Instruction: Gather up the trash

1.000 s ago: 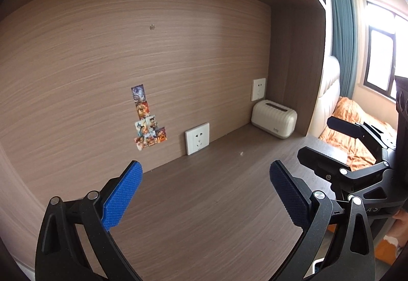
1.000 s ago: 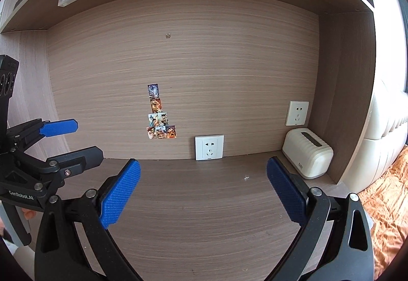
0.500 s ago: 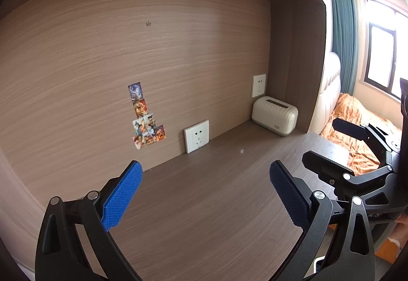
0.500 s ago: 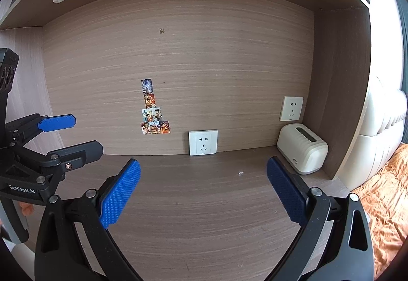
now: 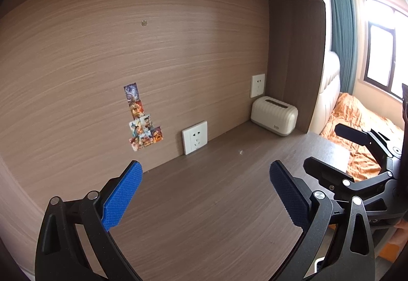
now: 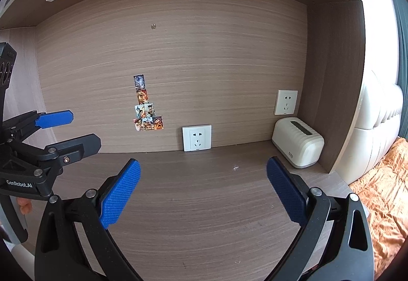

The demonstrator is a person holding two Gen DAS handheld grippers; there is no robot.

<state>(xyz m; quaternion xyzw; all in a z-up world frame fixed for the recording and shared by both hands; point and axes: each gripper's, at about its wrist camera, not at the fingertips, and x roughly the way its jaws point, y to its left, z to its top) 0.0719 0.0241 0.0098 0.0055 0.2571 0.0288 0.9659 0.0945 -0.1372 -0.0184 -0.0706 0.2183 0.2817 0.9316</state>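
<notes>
Presently, items left to right across a wooden desk alcove, both wrist views.

Left gripper point(image 5: 205, 191): black frame, blue ribbed pads, jaws spread wide with nothing between them, held above the desk top point(image 5: 204, 217). It also shows at the left edge of the right wrist view point(image 6: 76, 130), likewise parted.

Sticker cluster point(image 6: 146, 107): small colour picture cards stuck on the back panel point(image 6: 178, 64), stacked in a narrow column that widens at its base. Above it, a small fitting point(image 6: 153, 26) fixed to the panel.

Lower wall socket point(image 6: 196, 137): white, at the foot of the back panel, touching the desk line.

Trash scrap point(image 6: 235, 167): one tiny pale fragment lying on the desk top, between the lower wall socket and the cream box, apart from both grippers; seen also from the left wrist point(image 5: 240, 152). Its material cannot be told.

Right gripper point(image 6: 203, 185): same build, jaws released and wide, empty, above the desk.

Upper wall socket point(image 6: 286, 101): white, in the right corner.

Cream box point(image 6: 297, 145): ribbed, slotted top, directly below the upper socket, against the side panel.

Orange bedding point(image 6: 377, 191): far right, beyond the desk.
</notes>
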